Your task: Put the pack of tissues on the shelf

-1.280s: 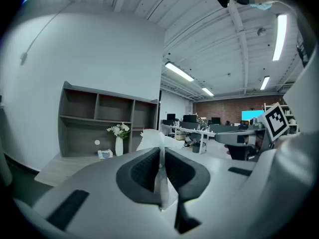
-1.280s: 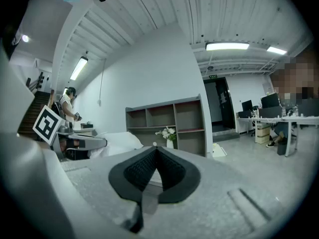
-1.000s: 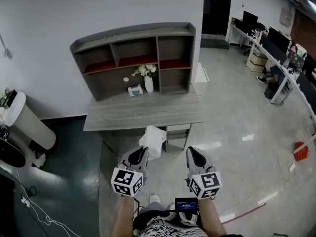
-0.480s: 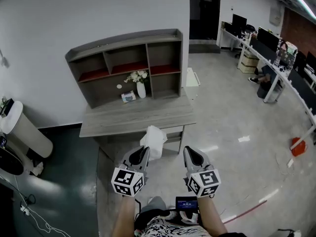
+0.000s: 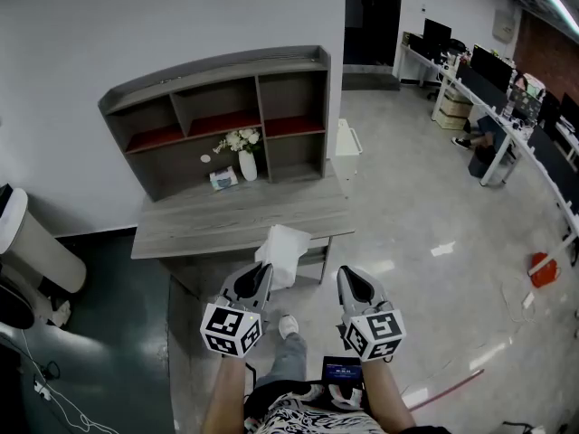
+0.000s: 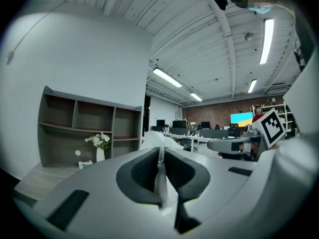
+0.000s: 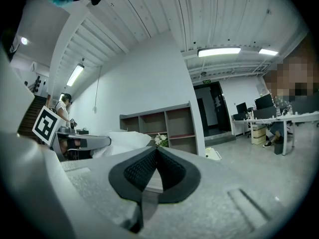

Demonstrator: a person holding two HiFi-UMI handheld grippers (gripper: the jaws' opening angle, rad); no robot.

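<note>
square markers (image 5: 232,330) on left hand-held gripper (image 5: 261,271), clamped on pack of tissues (image 5: 286,245)

**Matt grey board, polished floor, soft white wrap**

The shelf (image 5: 210,99) and the worktop (image 5: 271,215) under it look like grey wood-grain board with a matt finish, and some shelf compartments have red boards. The floor (image 5: 425,215) is smooth and glossy and mirrors the ceiling lights. The pack of tissues (image 5: 284,251) has a soft, crumpled white wrap. The left tool (image 5: 262,271) and right tool (image 5: 353,277) have matt grey plastic shells and black textured pads.
</note>
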